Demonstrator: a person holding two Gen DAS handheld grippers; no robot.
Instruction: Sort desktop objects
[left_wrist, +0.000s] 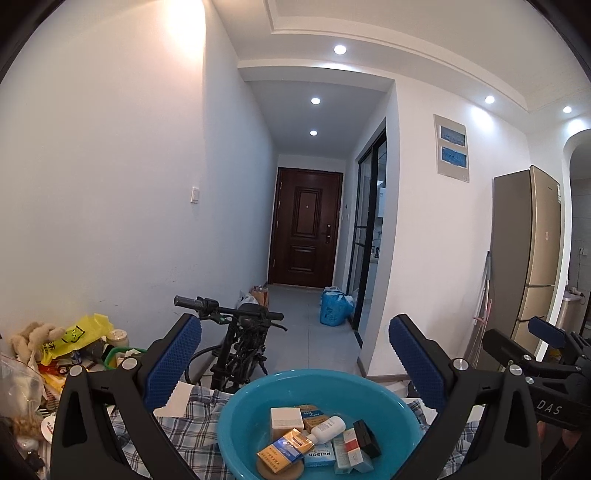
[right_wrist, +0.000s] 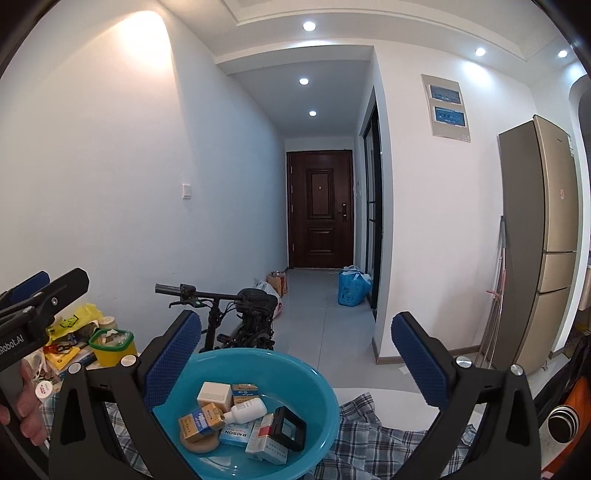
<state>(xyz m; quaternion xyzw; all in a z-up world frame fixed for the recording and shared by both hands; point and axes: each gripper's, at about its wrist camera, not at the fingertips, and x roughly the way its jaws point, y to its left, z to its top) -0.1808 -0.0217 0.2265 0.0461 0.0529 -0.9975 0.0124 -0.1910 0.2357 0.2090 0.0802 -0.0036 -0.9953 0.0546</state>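
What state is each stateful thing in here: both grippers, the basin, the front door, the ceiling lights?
left gripper: open, holding nothing.
right gripper: open, holding nothing.
blue basin: upright on the plaid cloth, holding small boxes and a white bottle.
white bottle: lying on its side.
front door: closed.
ceiling lights: on.

A home's entry hallway: a dark wooden front door (left_wrist: 306, 227), a parked bicycle (left_wrist: 236, 343), a gold refrigerator (right_wrist: 543, 240), recessed ceiling lights (right_wrist: 304, 81).
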